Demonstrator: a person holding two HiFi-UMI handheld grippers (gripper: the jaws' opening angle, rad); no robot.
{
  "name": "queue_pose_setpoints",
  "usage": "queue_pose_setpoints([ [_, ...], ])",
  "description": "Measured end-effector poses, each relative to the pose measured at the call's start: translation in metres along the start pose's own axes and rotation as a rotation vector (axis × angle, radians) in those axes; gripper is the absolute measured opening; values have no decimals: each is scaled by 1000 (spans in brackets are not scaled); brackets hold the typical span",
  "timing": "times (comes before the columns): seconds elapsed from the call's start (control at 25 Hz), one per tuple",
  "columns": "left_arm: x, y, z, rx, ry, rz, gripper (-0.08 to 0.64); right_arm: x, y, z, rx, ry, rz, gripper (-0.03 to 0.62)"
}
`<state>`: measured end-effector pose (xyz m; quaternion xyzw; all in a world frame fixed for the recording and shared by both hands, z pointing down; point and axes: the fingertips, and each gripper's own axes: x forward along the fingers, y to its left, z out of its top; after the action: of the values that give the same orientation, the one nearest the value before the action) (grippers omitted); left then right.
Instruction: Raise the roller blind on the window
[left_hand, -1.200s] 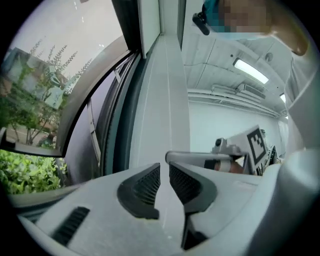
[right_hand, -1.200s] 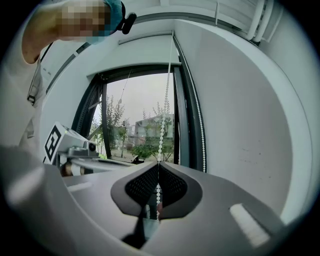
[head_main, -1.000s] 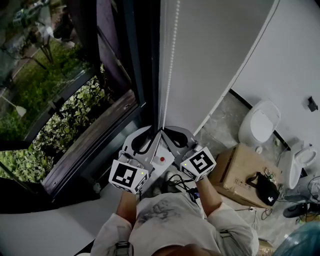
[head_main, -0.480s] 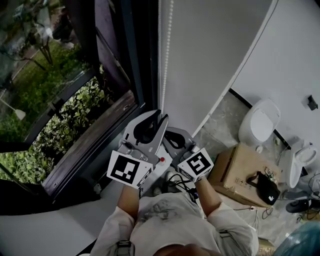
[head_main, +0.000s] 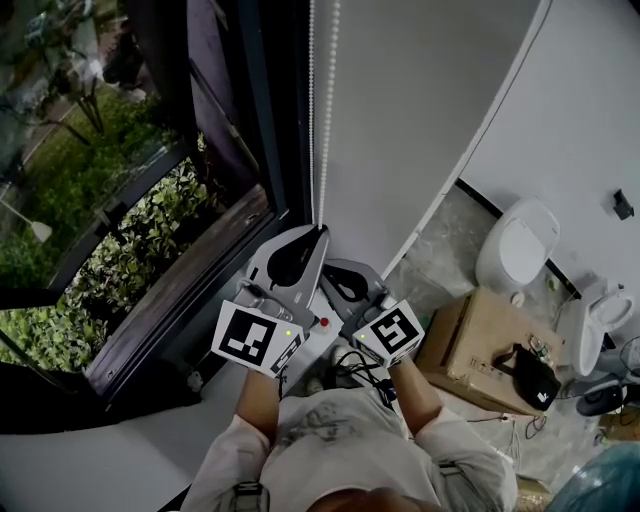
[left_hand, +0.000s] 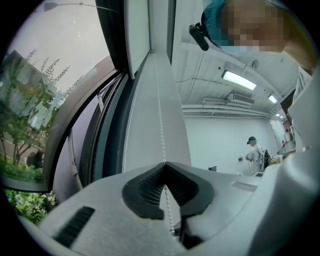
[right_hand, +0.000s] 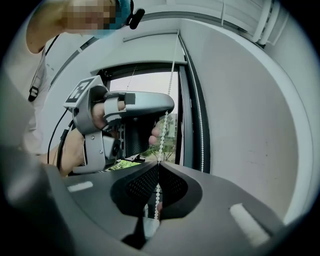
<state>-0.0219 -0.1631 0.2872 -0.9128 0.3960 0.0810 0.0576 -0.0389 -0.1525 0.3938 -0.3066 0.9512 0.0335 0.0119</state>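
White bead chain (head_main: 328, 120) was the whole story here. It hung straight down beside the right edge of the window frame (head_main: 262, 130), two strands side by side. The left gripper (head_main: 320, 232) had its jaws pressed together on one strand, and the right gripper (right_hand: 158, 163) was pinching the same strand just below it. So both sat in line on that up-and-down cord, with the left one higher. My guess is the next pull had to go straight down along the chain, with no sideways tug, or the beads could slip out. Couldn't make out the blind itself.
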Motion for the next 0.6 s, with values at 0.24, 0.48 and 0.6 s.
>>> queue_pose_setpoints([
  [0.24,-7,5,-14,-10,34,13,11,5,6,-6,-66,1,13,11],
  [0.48,-9,6,-40,-35,81,15,11,4,10,-34,-5,88,2,11],
  [0.6,-9,5,-55,-46,109,12,10,3,9,-49,2,121,-6,11],
])
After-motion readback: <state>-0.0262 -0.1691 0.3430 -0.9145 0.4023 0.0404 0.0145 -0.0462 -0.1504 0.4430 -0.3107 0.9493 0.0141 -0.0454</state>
